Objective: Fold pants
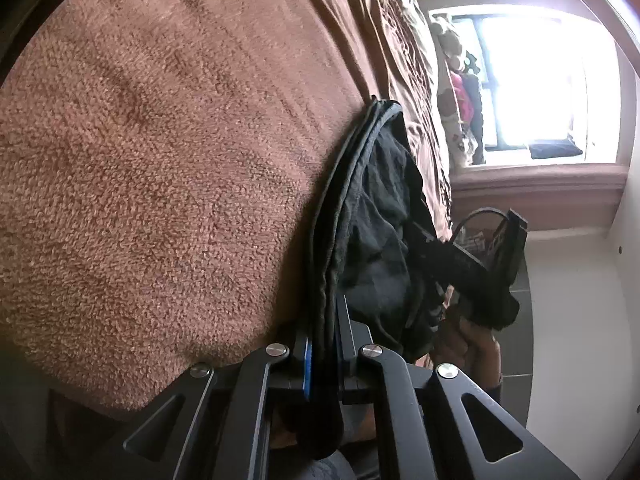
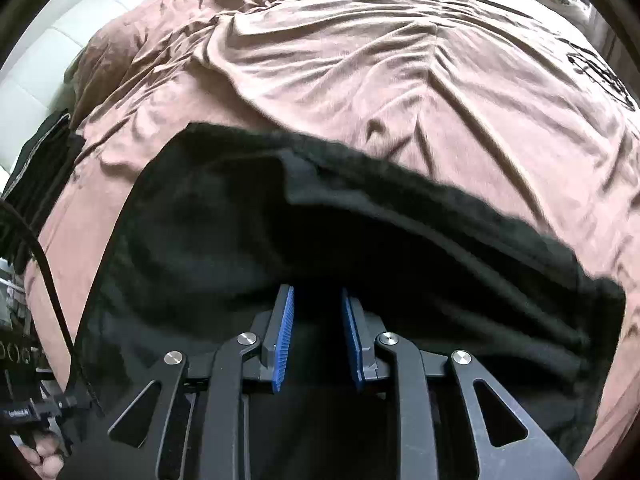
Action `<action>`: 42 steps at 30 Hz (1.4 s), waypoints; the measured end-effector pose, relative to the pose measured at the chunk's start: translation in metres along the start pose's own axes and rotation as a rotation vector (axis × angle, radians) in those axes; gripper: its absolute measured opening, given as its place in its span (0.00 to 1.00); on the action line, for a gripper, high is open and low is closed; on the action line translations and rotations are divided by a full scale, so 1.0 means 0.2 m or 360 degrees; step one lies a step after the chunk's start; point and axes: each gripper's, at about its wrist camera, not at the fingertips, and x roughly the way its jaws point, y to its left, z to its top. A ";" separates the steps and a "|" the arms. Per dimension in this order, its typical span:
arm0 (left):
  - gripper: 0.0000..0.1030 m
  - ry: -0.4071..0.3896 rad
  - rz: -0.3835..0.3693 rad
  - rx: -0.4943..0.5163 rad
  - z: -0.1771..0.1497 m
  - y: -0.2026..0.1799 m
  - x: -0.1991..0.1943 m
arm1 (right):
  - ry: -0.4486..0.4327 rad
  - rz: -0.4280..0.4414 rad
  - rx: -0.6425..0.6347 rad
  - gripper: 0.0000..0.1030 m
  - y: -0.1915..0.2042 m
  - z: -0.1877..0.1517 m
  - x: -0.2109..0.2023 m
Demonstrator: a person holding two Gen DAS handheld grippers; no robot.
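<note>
On the bed, over a wrinkled brown sheet [image 2: 400,80], lie the black pants [image 2: 320,220].

Right wrist view: pants spread as a broad dark mass across the lower half of the frame, upper edge running from 10 o'clock down to 3 o'clock. Right gripper [image 2: 318,332] sits over the fabric, its blue-padded fingers [image 2: 283,336] parted with a clear gap between them; dark cloth shows in the gap, but nothing is pinched. A black cable [image 2: 48,272] runs down the frame at 8 o'clock.

Left wrist view: camera rolled sideways. Left gripper [image 1: 322,364] fingers pressed together on a bunched edge of the pants [image 1: 376,240]; seamed edge of the fabric runs out from between the pads toward 12 o'clock. A fuzzy brown blanket [image 1: 160,180] fills the frame from 9 to 12 o'clock, touching the pants along its right border. A bright window [image 1: 532,80] sits at 2 o'clock. The rest of the garment hangs crumpled at 3 o'clock.
</note>
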 end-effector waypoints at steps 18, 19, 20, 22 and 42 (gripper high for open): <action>0.08 -0.0024 0.0020 -0.0075 -0.02 0.01 -0.02 | -0.0034 -0.0121 -0.0048 0.21 -0.07 0.32 0.11; 0.08 -0.0019 0.0023 -0.0072 -0.02 0.01 -0.02 | -0.0044 -0.0101 -0.0041 0.21 -0.06 0.33 0.09; 0.08 -0.0014 0.0027 -0.0069 -0.01 0.00 -0.02 | -0.0069 -0.0068 -0.0035 0.21 -0.07 0.32 0.04; 0.08 -0.0009 0.0038 -0.0059 -0.01 -0.01 -0.02 | -0.0099 -0.0027 -0.0044 0.21 -0.07 0.30 -0.03; 0.13 0.0013 0.0063 -0.0016 0.00 -0.05 0.02 | -0.0118 0.0190 -0.0077 0.21 -0.08 -0.25 -0.43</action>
